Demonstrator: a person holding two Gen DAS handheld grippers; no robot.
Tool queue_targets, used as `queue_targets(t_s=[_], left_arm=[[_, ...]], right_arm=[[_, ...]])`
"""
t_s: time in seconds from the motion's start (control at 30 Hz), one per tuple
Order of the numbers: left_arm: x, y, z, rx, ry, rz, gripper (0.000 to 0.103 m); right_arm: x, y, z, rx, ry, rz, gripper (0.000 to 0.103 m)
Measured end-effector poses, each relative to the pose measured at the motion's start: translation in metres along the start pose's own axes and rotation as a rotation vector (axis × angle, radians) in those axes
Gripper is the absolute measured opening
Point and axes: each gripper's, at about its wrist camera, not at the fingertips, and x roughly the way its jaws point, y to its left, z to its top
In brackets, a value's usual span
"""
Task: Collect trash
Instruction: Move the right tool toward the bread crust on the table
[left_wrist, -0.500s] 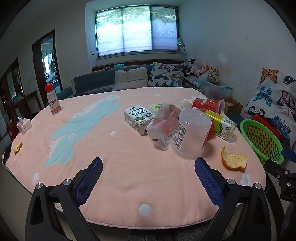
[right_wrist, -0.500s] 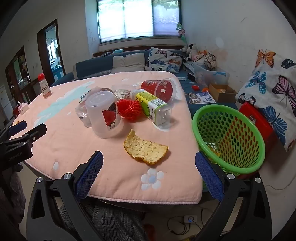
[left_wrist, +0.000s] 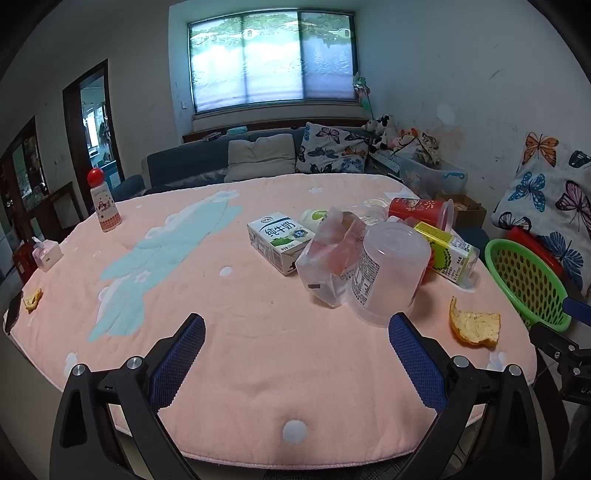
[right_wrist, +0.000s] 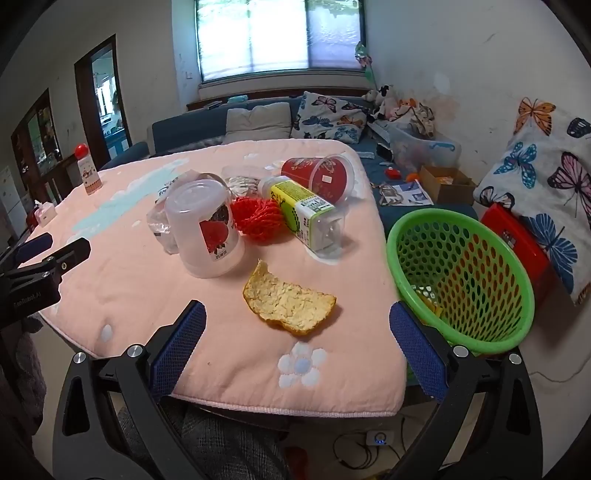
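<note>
A round table (left_wrist: 258, 369) under a pink quilted cover holds a cluster of litter at its right side, and a green mesh basket (right_wrist: 461, 258) sits just off that edge. Both handheld grippers hover low at the near rim, holding nothing, each with its blue-padded jaws spread wide. The right gripper (right_wrist: 297, 332) faces a torn piece of orange peel (right_wrist: 288, 301) lying flat and alone, nearest to it and near the basket. Behind the peel stand an upturned clear plastic cup (right_wrist: 207, 232), a red mesh net (right_wrist: 258, 218), a yellow-green drink bottle on its side (right_wrist: 303, 214) and a tipped red cup (right_wrist: 321, 177). The left gripper (left_wrist: 297, 354) looks towards a milk carton (left_wrist: 279, 238) and a crumpled plastic bag (left_wrist: 325, 254) leaning against the cup. The peel looks like the sensible first pick: come down over it, one pad on either side, close gently since it is thin and curled, lift clear of the cloth, then carry it the short way to the basket
</note>
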Motion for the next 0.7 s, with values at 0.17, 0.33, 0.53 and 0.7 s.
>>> queue_targets(t_s=[0.17, 0.33, 0.53, 0.7], left_arm=[[0.005, 0.004, 0.005, -0.006, 0.006, -0.002, 0.097], [0.007, 0.005, 0.006, -0.004, 0.009, -0.002, 0.097], [0.015, 0.005, 0.008, -0.001, 0.018, -0.007, 0.097], [0.021, 0.005, 0.007, -0.003, 0.030, -0.008, 0.097]], right_arm=[[0.006, -0.002, 0.005, -0.019, 0.003, 0.002, 0.098], [0.014, -0.005, 0.008, -0.033, 0.010, 0.016, 0.098], [0.027, -0.006, 0.002, -0.026, 0.047, 0.041, 0.098], [0.042, -0.010, -0.006, -0.003, 0.085, 0.063, 0.097]])
